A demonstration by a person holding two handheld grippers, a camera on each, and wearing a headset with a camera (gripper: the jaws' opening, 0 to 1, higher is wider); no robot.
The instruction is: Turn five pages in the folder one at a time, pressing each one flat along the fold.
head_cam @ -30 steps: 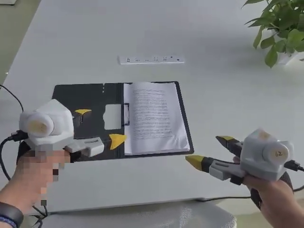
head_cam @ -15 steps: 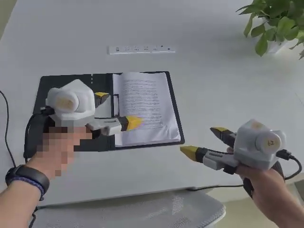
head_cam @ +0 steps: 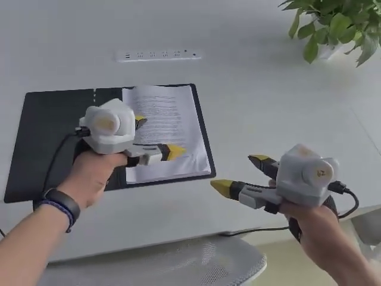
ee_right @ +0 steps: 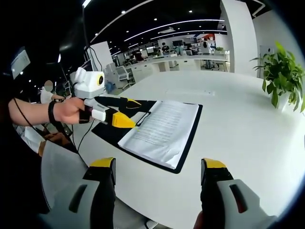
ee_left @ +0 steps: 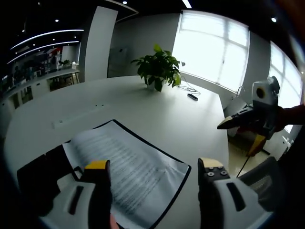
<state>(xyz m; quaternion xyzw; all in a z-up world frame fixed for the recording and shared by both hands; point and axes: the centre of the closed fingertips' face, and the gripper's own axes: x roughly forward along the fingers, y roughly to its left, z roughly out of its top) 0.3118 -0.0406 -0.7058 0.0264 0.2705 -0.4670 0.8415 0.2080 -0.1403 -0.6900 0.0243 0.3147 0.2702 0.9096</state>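
A black folder [head_cam: 53,137] lies open on the white table, with a stack of printed pages [head_cam: 172,110] clipped on its right half. My left gripper [head_cam: 158,136] hovers open over the lower left part of the pages, nothing between its jaws. In the left gripper view its jaws [ee_left: 153,164] frame the pages [ee_left: 128,162]. My right gripper [head_cam: 239,173] is open off the folder's lower right corner, above the table's front edge, and holds nothing. The right gripper view [ee_right: 158,163] looks across the pages [ee_right: 164,126] toward the left gripper [ee_right: 127,112].
A white power strip [head_cam: 158,55] lies beyond the folder. A potted plant [head_cam: 333,27] stands at the far right. A grey chair [head_cam: 178,265] sits below the table's front edge, and a black cable [head_cam: 256,229] hangs by it.
My left gripper has moved right from over the folder's left cover to over the pages. The right gripper has kept its place near the front edge. The head camera has shifted.
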